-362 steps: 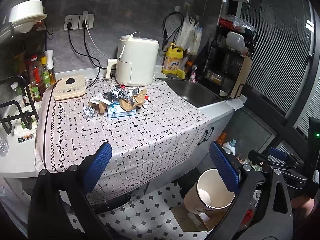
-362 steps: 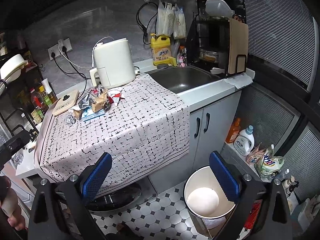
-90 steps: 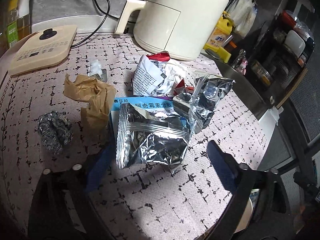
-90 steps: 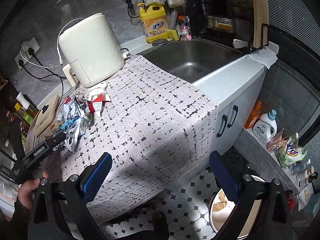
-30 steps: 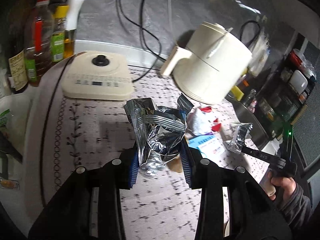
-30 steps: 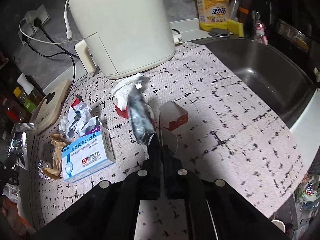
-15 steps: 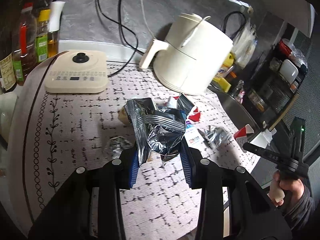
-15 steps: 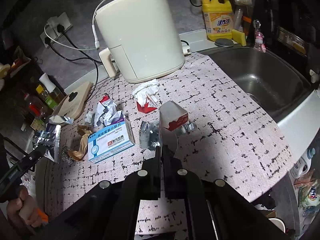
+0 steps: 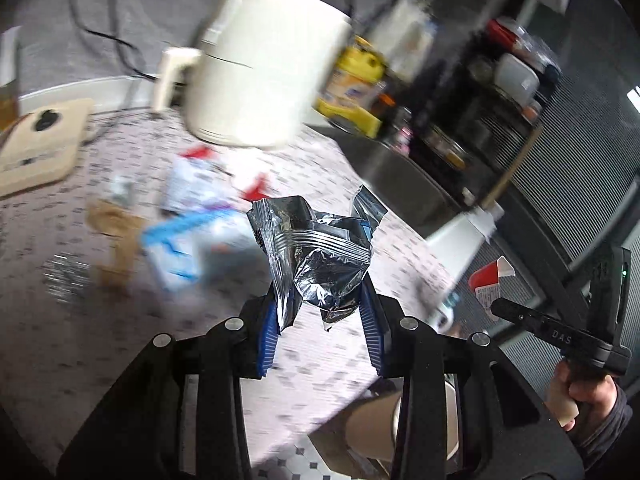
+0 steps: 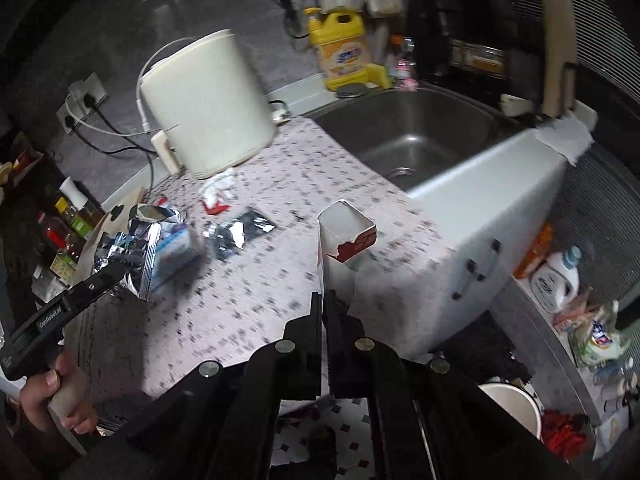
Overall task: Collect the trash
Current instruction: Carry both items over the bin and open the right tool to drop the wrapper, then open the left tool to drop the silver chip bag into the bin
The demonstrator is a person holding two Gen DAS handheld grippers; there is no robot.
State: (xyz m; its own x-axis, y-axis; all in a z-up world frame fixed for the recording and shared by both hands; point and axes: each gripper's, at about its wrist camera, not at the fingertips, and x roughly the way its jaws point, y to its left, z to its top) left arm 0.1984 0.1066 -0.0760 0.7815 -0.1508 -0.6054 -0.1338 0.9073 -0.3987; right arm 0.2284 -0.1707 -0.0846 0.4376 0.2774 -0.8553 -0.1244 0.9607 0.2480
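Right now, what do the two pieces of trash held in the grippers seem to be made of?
Crumpled wrapper in the left gripper: shiny metallised foil, judging by mirror-like creases and a ribbed seal. Small red-and-white carton in the right gripper: probably thin matt cardboard, with stiff flat walls.

Grey wall (image 10: 208,12) behind, double socket (image 10: 82,100) with black and white cables. Surface (image 10: 256,280) covered by pale cloth with dark dashes. Steel sink (image 10: 420,136) on right side, yellow bottle (image 10: 344,56) at back edge. White cabinet (image 10: 492,240) with dark handles below. Floor (image 10: 352,440) of white tiles with small black diamonds. Ribbed blind (image 9: 576,136) far right.
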